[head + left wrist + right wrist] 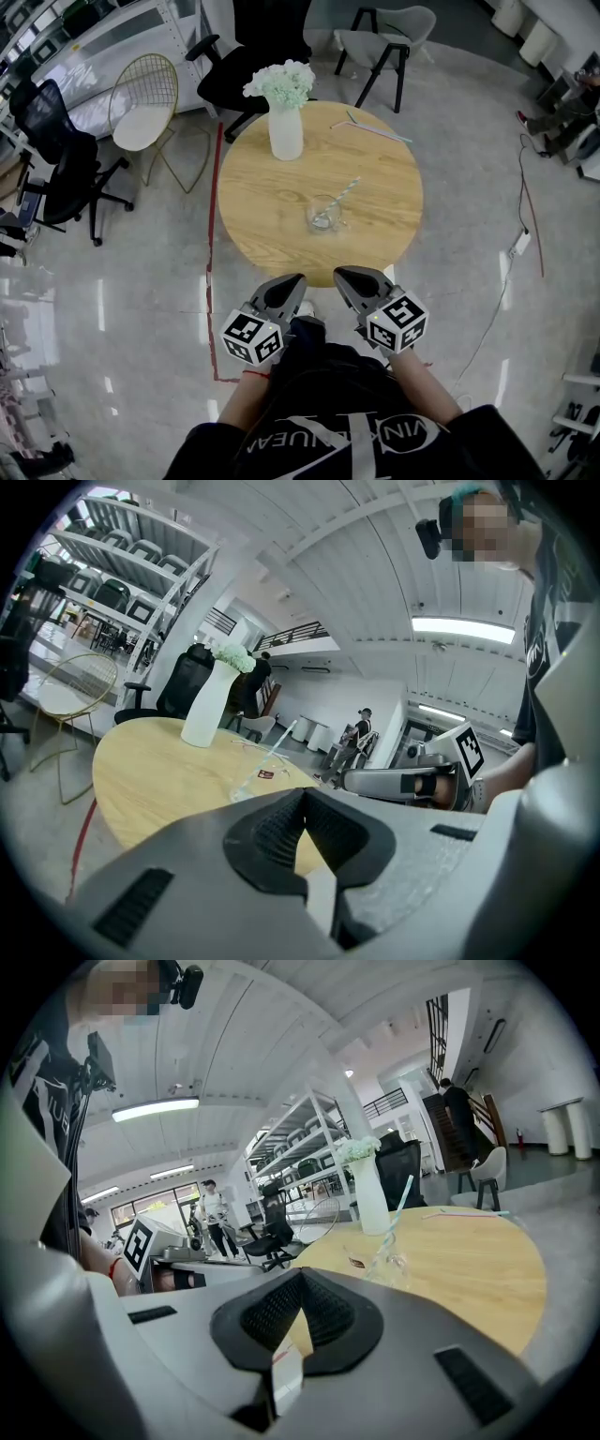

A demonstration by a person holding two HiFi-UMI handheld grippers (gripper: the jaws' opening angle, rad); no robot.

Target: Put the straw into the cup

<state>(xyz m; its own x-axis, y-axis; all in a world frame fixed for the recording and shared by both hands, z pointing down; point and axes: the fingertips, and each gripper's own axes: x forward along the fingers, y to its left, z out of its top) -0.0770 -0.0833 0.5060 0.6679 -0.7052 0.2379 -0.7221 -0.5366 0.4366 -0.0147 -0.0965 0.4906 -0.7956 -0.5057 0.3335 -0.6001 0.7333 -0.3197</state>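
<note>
1. The left tongs [294, 280] are clenched on nothing and held just off the near edge of the tabletop [267, 202].
2. A vase [286, 131] is stood at the far side.
3. The straw [348, 189] is seen leaning in the cup [323, 216], near the tabletop's middle.
4. The right tongs [343, 275] are clenched, empty, beside the left.

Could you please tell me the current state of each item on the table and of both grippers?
cup: upright on the table, straw inside.
striped straw: leaning in the cup, top end sticking out.
vase: upright, holding flowers.
spare straws: lying flat on the table's far side.
left gripper: shut, empty, short of the table's near edge.
right gripper: shut, empty, beside the left one.
</note>
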